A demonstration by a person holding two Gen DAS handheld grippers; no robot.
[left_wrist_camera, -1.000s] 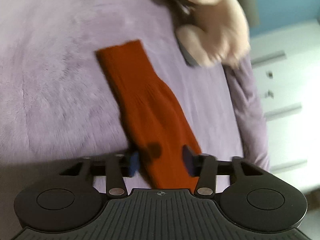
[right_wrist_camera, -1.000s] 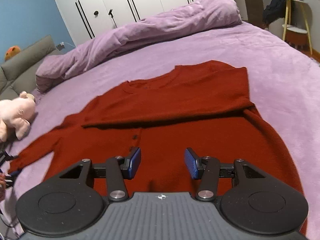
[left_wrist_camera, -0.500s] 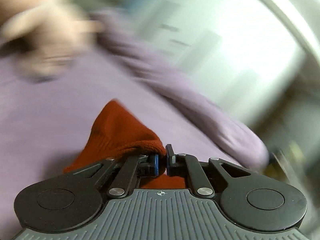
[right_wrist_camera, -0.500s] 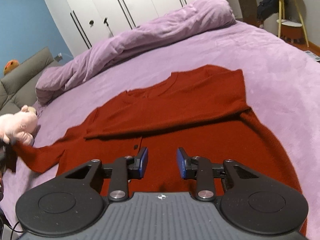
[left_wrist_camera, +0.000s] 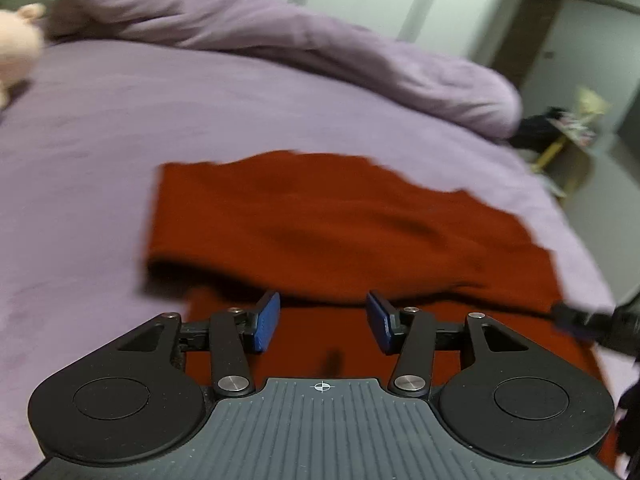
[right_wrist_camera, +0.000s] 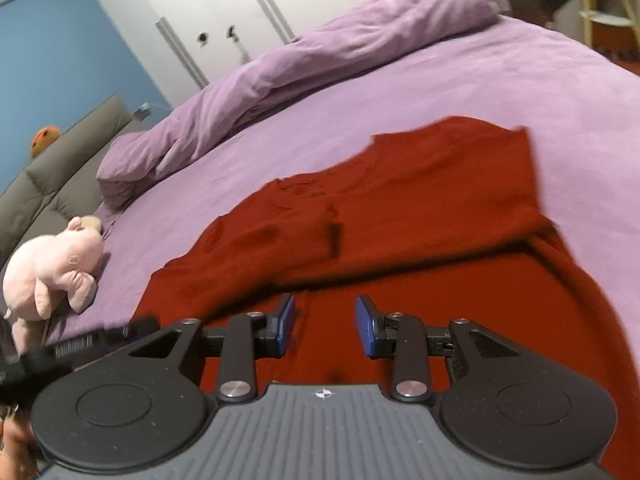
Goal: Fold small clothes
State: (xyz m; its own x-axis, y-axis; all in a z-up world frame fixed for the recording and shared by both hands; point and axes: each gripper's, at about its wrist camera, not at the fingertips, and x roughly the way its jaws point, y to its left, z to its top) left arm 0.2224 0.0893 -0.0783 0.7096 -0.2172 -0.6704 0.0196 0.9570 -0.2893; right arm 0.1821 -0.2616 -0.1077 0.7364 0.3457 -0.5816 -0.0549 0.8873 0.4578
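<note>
Red knit cardigan (right_wrist_camera: 420, 216) lies on the plush lilac bed (right_wrist_camera: 500, 76), sleeves folded across its body. Left tongs (left_wrist_camera: 322, 322) and right tongs (right_wrist_camera: 325, 325) hover over its lower part, blue ribbed pads spread, gripping nothing. Pink plush toy (right_wrist_camera: 52, 268) lies beside.

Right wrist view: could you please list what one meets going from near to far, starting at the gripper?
Right gripper → red sweater → bare purple bedspread → rolled purple duvet → white wardrobe doors.
</note>
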